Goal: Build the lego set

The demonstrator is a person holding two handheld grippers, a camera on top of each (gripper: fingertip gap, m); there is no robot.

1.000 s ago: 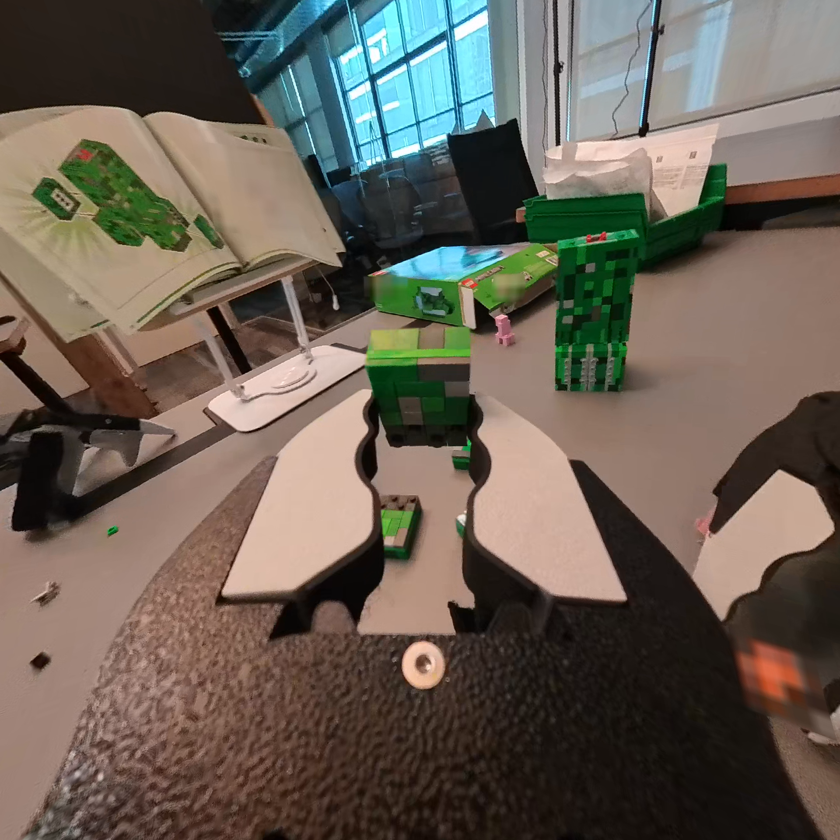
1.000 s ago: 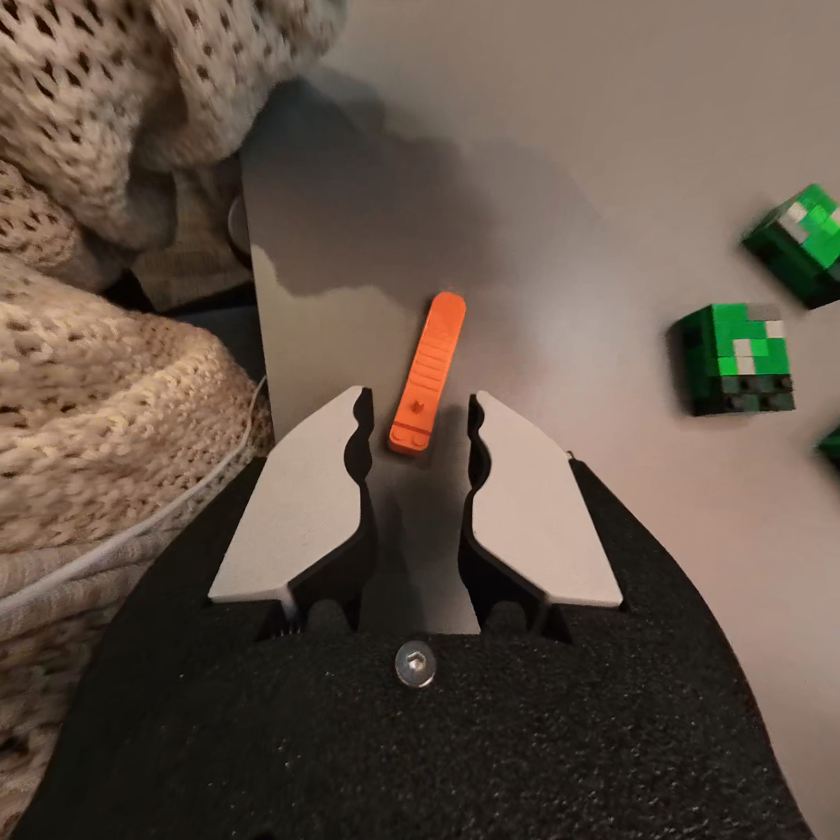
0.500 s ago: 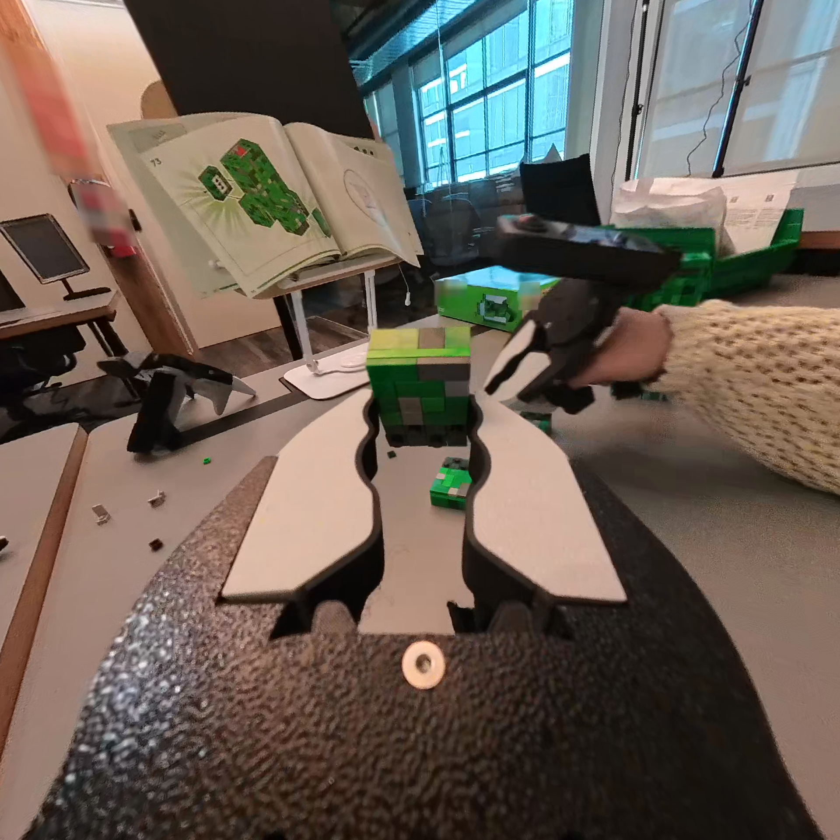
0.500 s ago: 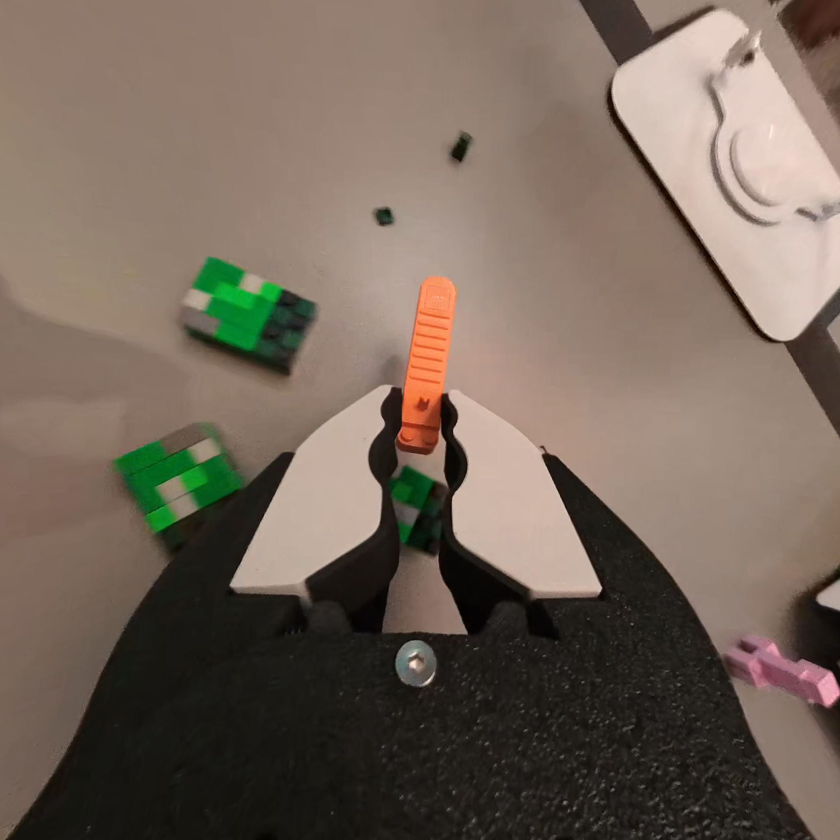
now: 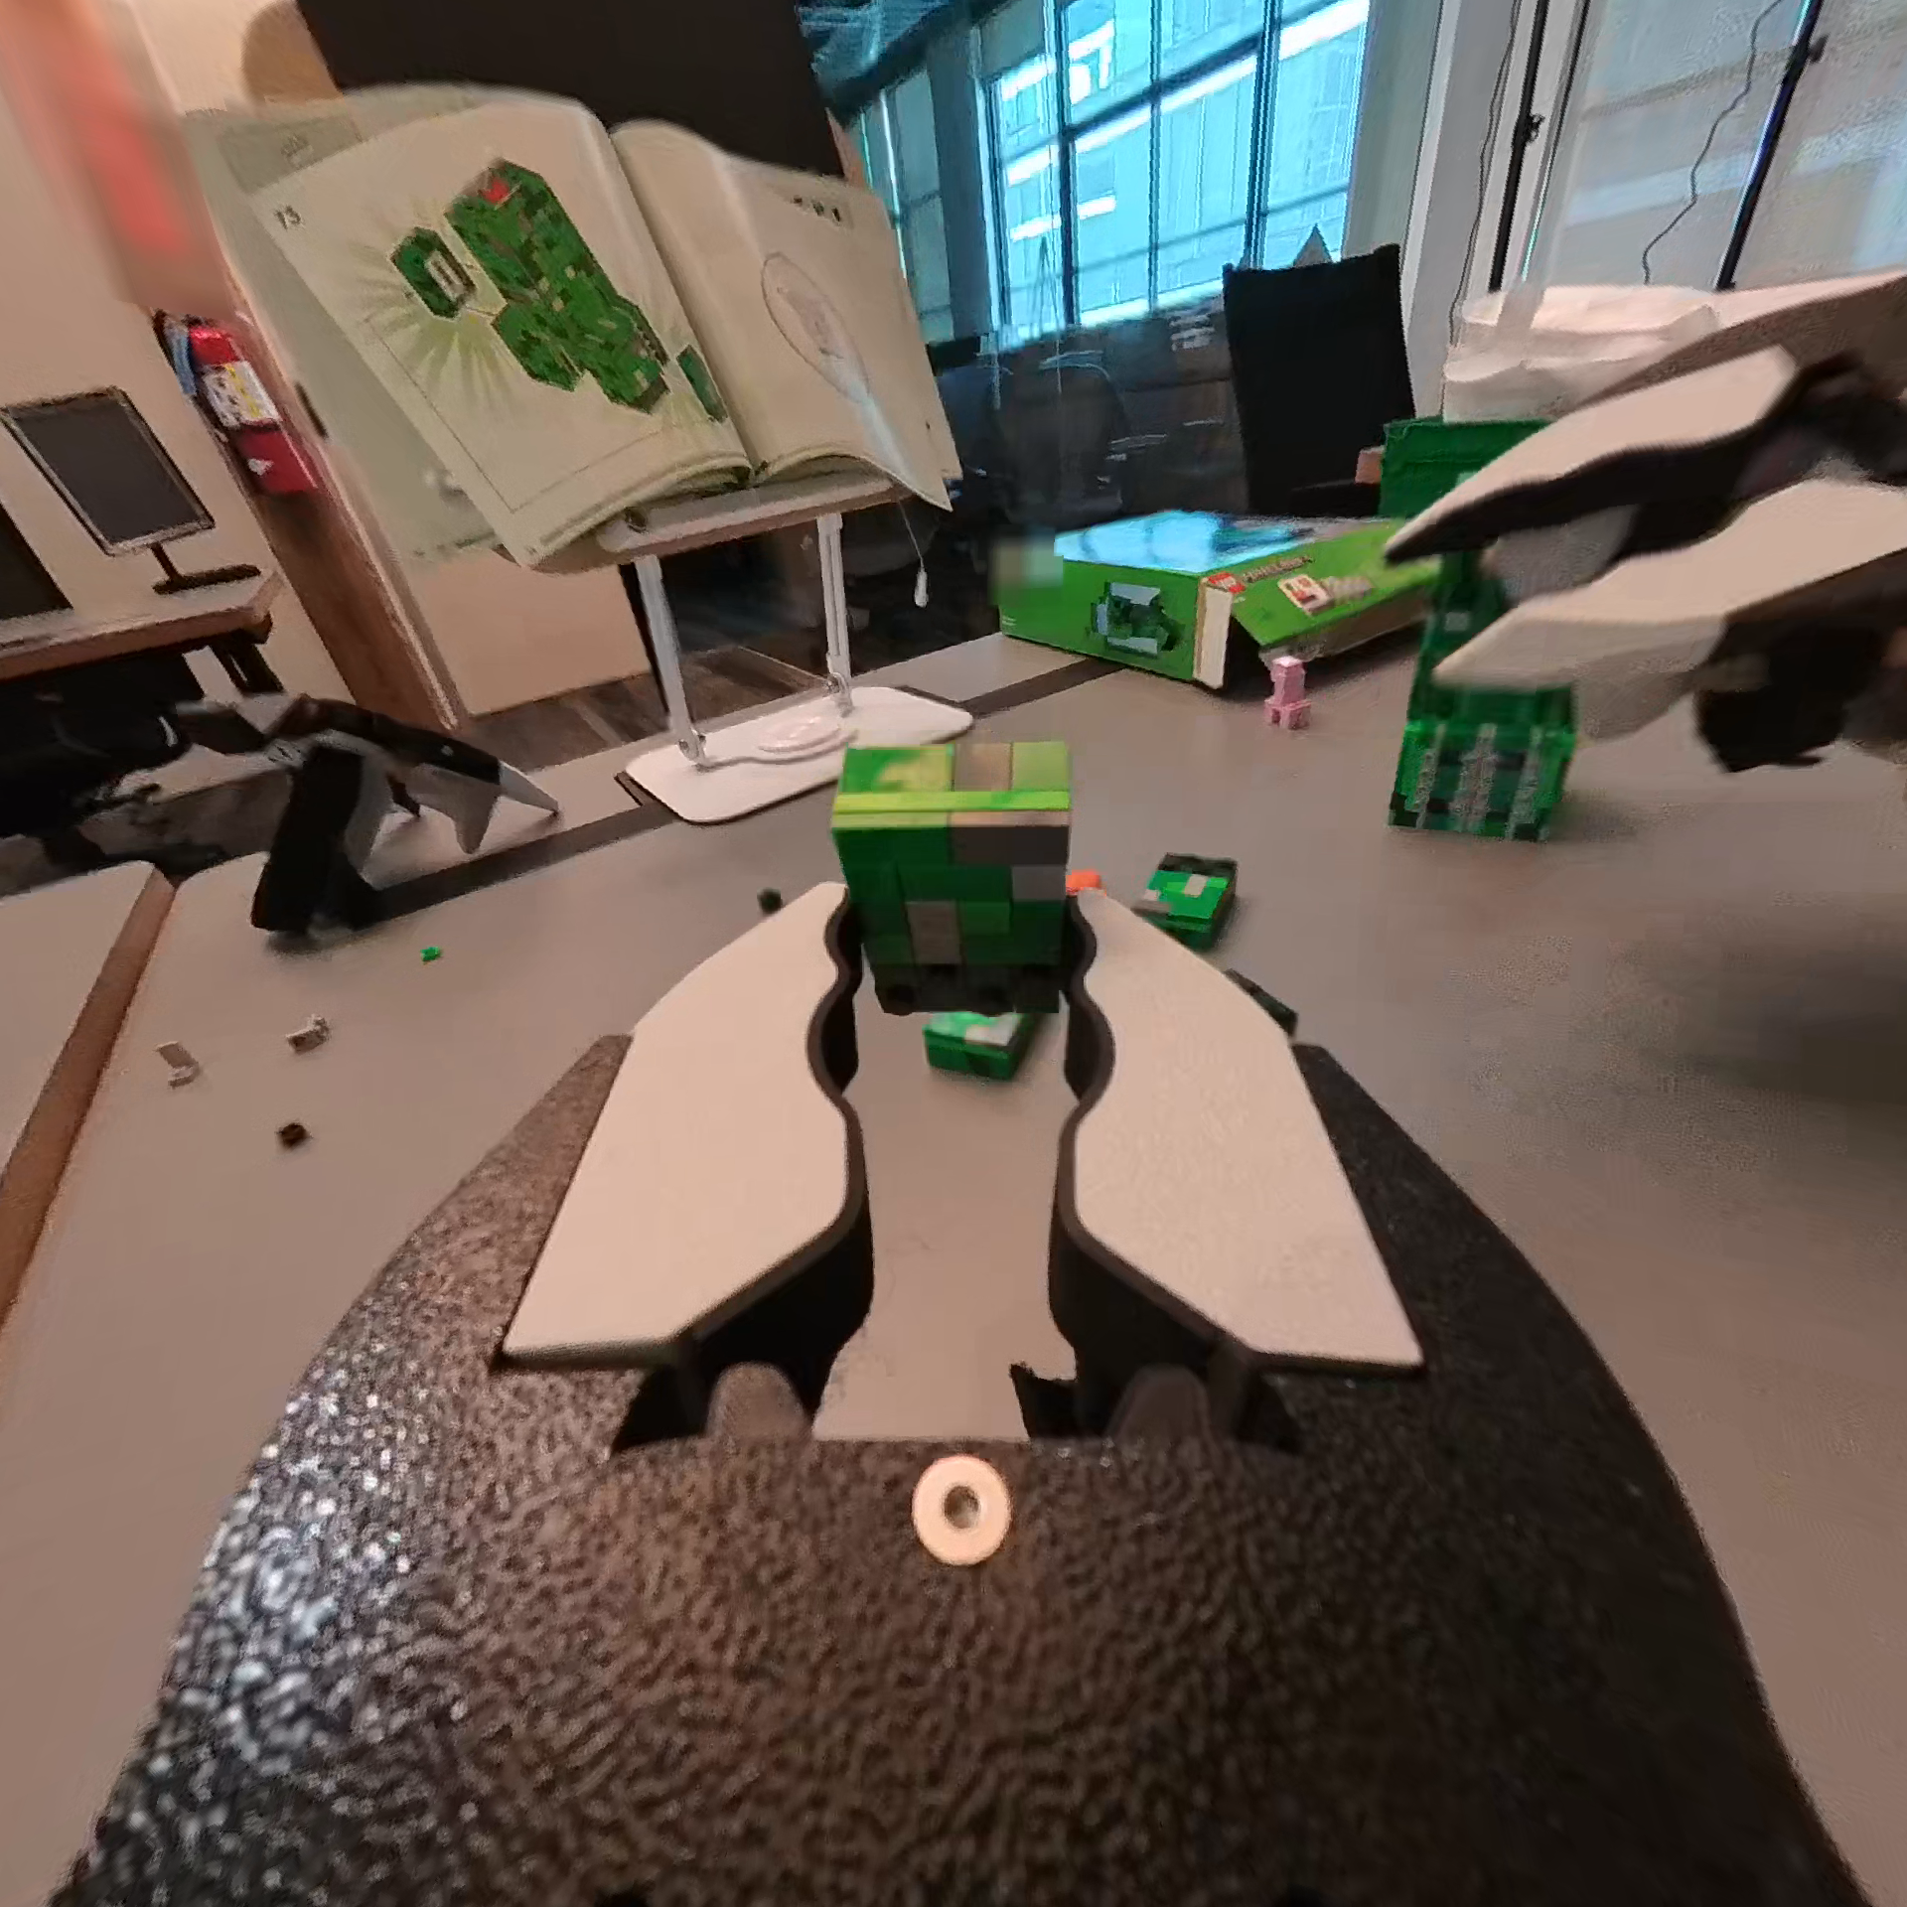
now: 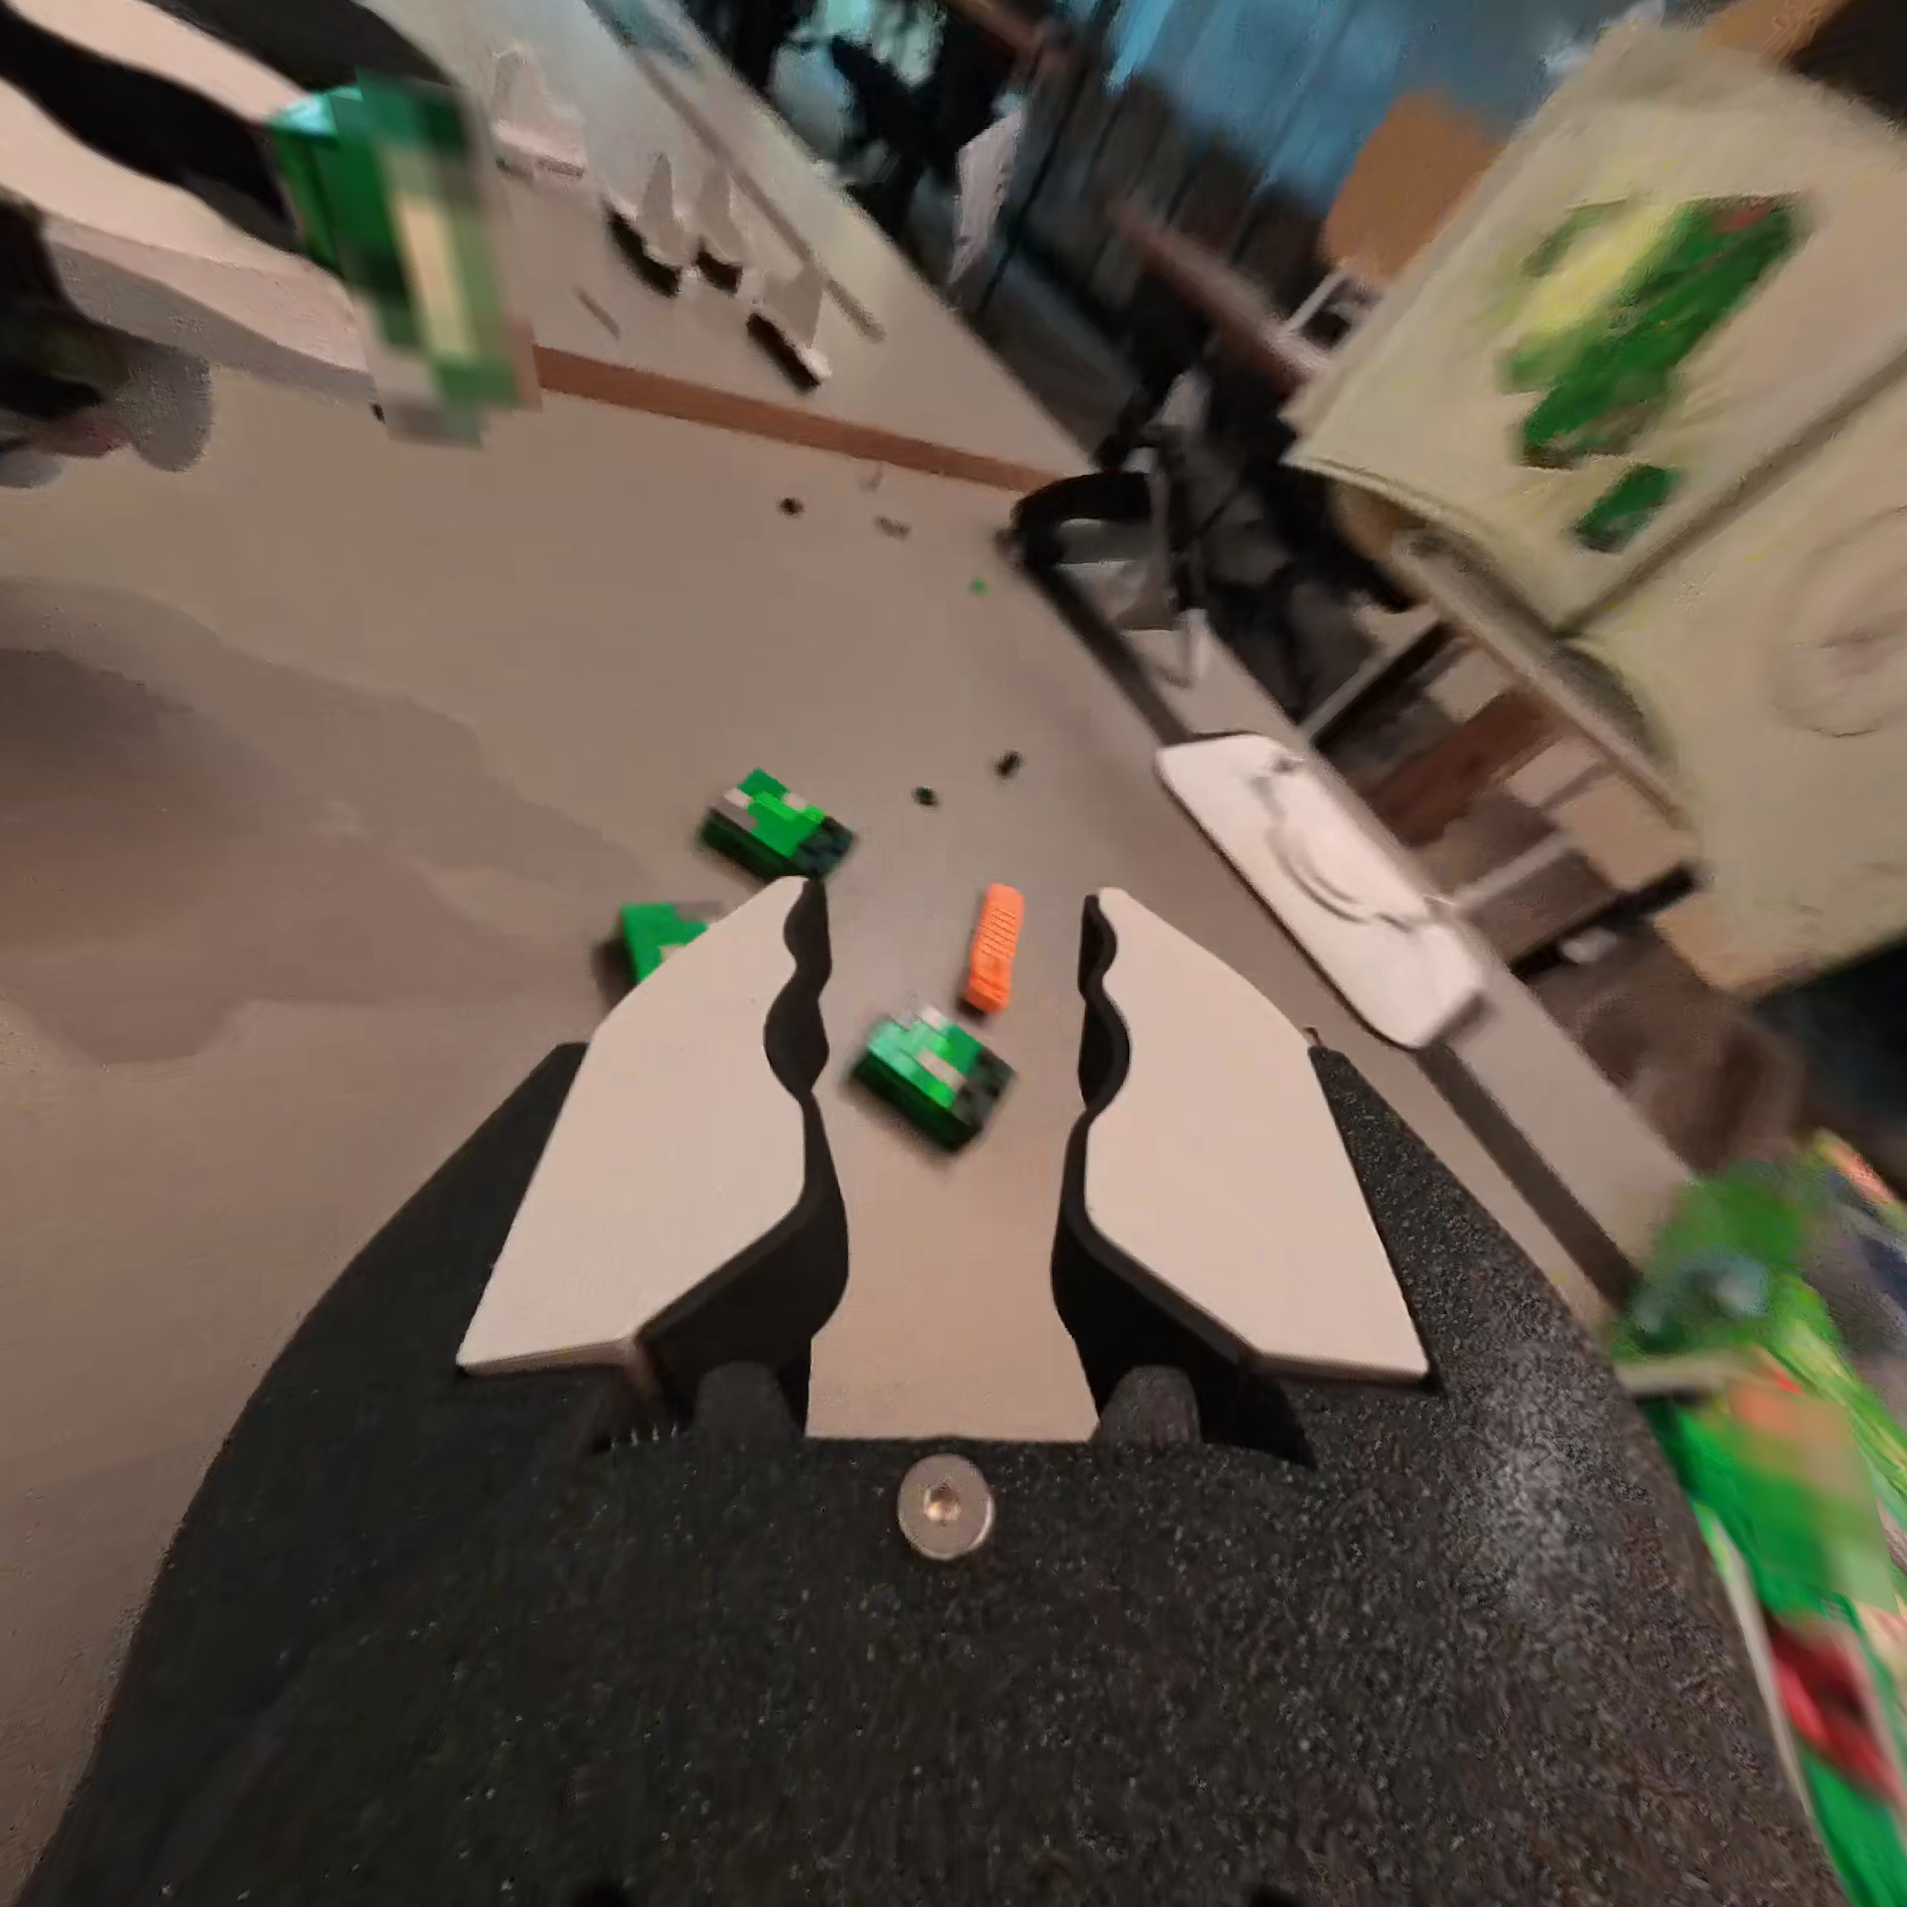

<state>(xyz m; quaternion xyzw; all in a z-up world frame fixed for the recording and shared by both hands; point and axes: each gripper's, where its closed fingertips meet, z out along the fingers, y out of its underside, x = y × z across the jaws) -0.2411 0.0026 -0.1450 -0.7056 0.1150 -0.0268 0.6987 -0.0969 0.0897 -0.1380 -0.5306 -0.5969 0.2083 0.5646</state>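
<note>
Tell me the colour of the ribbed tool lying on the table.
Orange; the brick separator shows best in the right wrist view.

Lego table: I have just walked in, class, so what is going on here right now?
A person is building a green Lego set with a handheld gripper in each hand. The left gripper is shut on a green brick block, held above the grey table. The right gripper is open and empty, hovering over the orange brick separator and small green sub-assemblies lying on the table. An open instruction book sits on a stand behind, and a taller green build stands to the right.
</note>
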